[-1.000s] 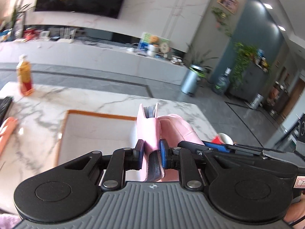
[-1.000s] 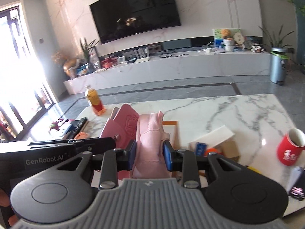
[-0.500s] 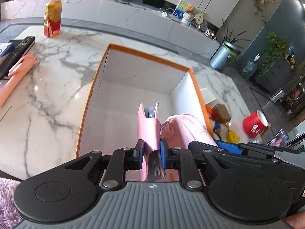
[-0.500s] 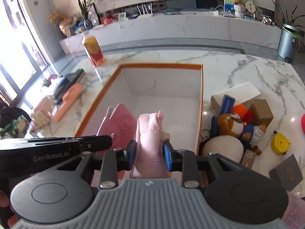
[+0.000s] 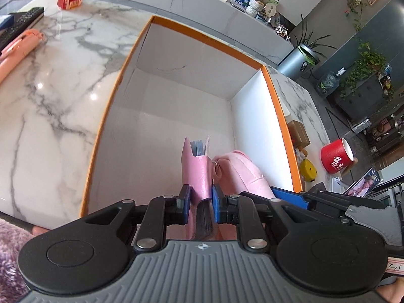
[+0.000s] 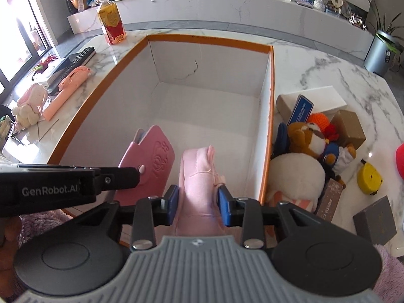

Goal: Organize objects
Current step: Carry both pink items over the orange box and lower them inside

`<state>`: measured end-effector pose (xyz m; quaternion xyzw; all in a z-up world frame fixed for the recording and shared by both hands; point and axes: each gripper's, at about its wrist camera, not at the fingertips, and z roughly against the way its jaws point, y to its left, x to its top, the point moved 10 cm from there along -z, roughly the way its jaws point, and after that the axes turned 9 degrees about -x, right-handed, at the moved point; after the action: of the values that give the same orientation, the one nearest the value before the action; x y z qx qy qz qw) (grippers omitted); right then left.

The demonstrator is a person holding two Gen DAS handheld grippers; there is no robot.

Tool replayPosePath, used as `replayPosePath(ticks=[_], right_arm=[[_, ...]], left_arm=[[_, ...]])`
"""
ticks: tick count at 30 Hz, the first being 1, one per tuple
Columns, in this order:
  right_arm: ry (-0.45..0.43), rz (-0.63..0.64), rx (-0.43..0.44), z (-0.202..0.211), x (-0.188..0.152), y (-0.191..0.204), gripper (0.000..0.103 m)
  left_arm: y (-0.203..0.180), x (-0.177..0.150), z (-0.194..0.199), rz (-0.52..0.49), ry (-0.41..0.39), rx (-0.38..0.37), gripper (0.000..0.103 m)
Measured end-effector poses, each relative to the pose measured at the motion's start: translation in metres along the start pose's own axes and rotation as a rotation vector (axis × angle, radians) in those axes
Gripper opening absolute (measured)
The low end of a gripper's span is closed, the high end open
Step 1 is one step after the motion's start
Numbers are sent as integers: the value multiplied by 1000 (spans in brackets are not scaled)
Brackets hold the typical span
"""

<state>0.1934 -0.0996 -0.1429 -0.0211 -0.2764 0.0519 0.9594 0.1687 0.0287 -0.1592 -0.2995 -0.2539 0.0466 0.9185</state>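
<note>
A large white box with an orange rim (image 5: pixel 202 36) (image 6: pixel 209 41) lies on the marble table. My left gripper (image 5: pixel 200 197) is shut on a pink card wallet (image 5: pixel 197 166) (image 6: pixel 151 156), held upright low inside the box near its front. Right beside it, my right gripper (image 6: pixel 198 197) holds a pink plush pouch (image 6: pixel 198 174) (image 5: pixel 240 171) by the box's right wall. Its jaws are opening, with the pouch still between the pads and touching them. The bottoms of both items are hidden behind the grippers.
Right of the box lie plush toys (image 6: pixel 303 139), small cartons, a yellow tape measure (image 6: pixel 370 179), a dark box (image 6: pixel 373 219) and a red mug (image 5: pixel 337 155). To its left are a drink bottle (image 6: pixel 112 25), a remote (image 6: pixel 75 60) and a pink case (image 6: pixel 68 88).
Both grippers have sunk from above the table down into the box with their pink items and tilted downward. The right jaws stand slightly wider.
</note>
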Motion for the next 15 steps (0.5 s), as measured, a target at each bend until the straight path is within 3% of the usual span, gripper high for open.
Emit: replayPosePath(ticks=[7, 11, 15], right_arm=[[8, 0, -7, 4, -1, -4, 38], [18, -22, 29, 11, -1, -9, 43], [24, -38, 53, 19, -1, -14, 41]], left_arm=[[3, -4, -10, 38, 28, -39, 21], [1, -7, -19, 34, 44, -46, 21], [-6, -9, -27, 18, 53, -63, 21]])
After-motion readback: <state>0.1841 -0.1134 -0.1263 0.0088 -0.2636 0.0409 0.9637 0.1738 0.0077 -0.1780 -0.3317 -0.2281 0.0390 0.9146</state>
